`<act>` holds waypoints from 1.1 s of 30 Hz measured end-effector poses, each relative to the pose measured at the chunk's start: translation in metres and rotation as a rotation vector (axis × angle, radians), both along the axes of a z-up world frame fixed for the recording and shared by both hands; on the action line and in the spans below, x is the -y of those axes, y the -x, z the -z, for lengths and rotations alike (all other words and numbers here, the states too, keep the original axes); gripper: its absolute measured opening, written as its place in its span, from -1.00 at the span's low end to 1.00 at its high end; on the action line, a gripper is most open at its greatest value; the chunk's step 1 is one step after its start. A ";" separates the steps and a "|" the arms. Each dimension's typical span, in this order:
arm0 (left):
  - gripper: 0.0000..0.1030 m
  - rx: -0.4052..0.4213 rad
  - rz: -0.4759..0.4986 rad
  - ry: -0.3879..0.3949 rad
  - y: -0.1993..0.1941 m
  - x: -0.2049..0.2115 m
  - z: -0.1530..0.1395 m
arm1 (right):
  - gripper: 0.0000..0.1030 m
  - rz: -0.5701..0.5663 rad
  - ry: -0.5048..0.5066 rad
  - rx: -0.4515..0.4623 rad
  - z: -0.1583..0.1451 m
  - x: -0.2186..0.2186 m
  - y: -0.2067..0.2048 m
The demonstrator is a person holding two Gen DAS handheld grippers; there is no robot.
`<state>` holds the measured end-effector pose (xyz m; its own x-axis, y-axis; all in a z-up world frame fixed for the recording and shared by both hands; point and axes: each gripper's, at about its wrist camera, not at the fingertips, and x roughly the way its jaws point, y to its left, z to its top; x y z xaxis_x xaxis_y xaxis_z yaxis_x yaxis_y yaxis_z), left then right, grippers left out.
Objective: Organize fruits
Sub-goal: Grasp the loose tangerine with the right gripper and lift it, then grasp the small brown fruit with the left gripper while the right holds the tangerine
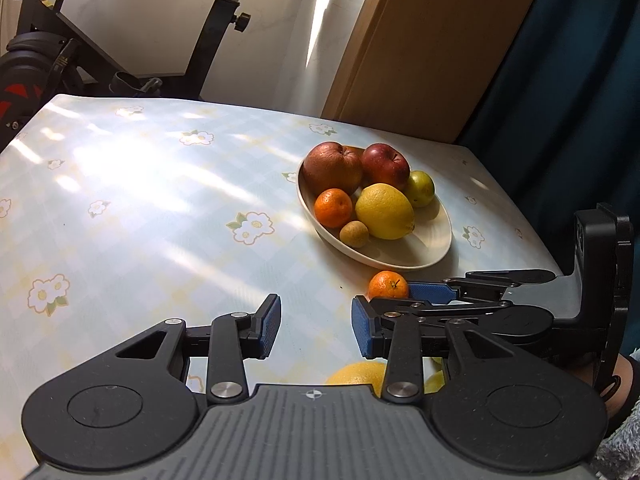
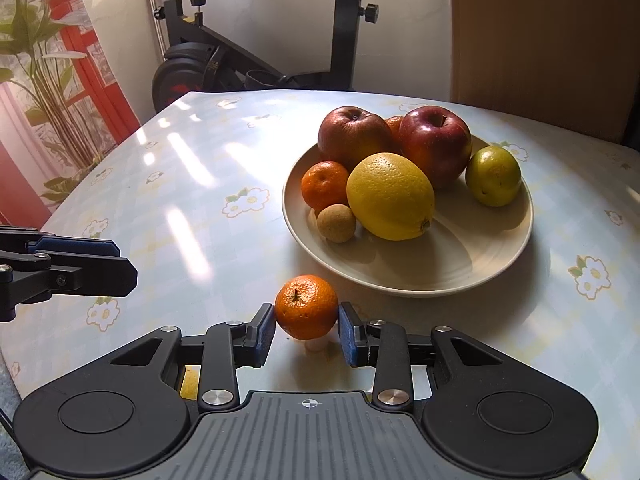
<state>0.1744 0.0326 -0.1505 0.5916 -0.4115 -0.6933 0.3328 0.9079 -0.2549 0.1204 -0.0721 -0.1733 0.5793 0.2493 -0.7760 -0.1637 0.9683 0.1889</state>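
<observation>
A mandarin (image 2: 306, 307) sits on the flowered tablecloth just in front of the cream bowl (image 2: 400, 286). My right gripper (image 2: 306, 320) is shut on it, a blue pad pressing each side. The bowl holds two red apples (image 2: 434, 144), a large yellow citrus (image 2: 390, 196), another mandarin (image 2: 324, 184), a green fruit (image 2: 493, 176) and a small brown fruit (image 2: 336, 223). The left wrist view shows the held mandarin (image 1: 387, 285) by the bowl (image 1: 400, 264). My left gripper (image 1: 316, 324) hovers open to its left, nothing between its fingers. A yellow fruit (image 1: 360, 374) lies partly hidden under it.
An exercise bike (image 2: 208, 64) stands beyond the table's far edge. A wooden board (image 2: 540, 40) leans at the back right beside a dark curtain (image 1: 568, 80). A plant (image 2: 48, 92) and a red frame are off the left edge. A fuzzy sleeve (image 1: 624, 440) shows at bottom right.
</observation>
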 end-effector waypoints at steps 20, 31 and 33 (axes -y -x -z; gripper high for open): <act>-0.21 -0.008 0.026 0.009 0.042 -0.001 0.004 | -0.40 -0.005 -0.010 0.099 -0.025 0.003 0.052; -0.21 -0.045 0.055 0.025 0.070 -0.001 0.013 | -0.40 -0.052 0.002 0.124 -0.025 -0.001 0.073; -0.22 -0.095 0.077 0.041 0.070 0.002 0.020 | -0.40 -0.074 0.033 0.124 -0.025 -0.002 0.073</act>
<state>0.1039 0.0302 -0.1701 0.4896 -0.4821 -0.7265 0.3732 0.8689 -0.3252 0.0479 -0.0700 -0.1483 0.6521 0.2702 -0.7084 -0.2544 0.9581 0.1313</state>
